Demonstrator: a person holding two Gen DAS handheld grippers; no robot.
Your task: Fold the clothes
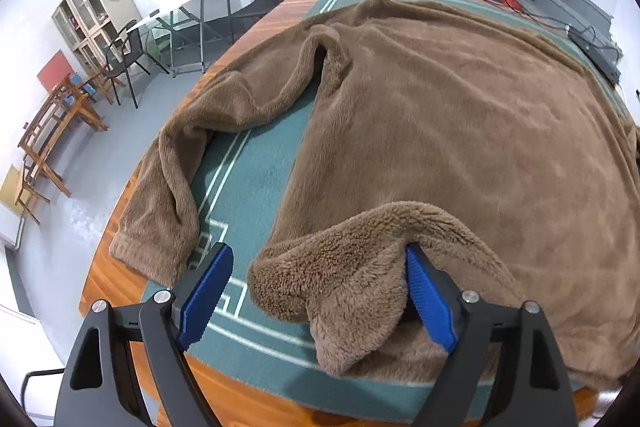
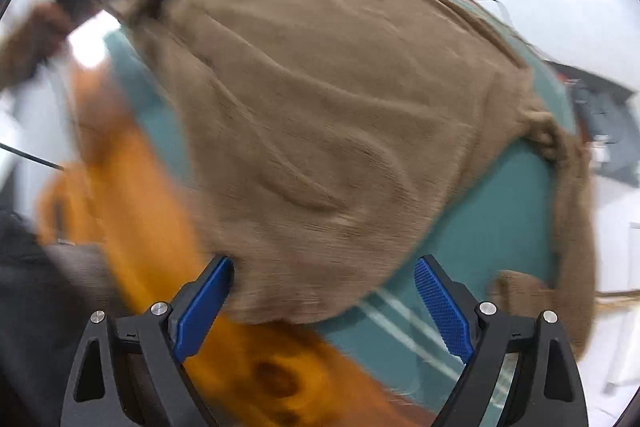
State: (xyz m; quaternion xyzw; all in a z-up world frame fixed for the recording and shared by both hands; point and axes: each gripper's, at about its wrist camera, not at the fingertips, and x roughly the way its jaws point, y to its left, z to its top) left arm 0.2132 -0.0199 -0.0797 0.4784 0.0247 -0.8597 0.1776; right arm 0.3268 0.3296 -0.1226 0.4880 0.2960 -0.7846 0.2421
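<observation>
On the green mat point(image 1: 256, 183) the brown fleece sweater point(image 1: 440, 115) lies spread, both the left gripper point(image 1: 320, 291) and right gripper point(image 2: 324, 295) wide open around its hem corners, holding nothing, so closing on them seems next.

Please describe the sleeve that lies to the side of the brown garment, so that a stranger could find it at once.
On the green mat lies a brown fleece garment. Its sleeve bends away from the body toward the table's wooden edge. Unlike the body, it is narrow and ends in a cuff.
</observation>
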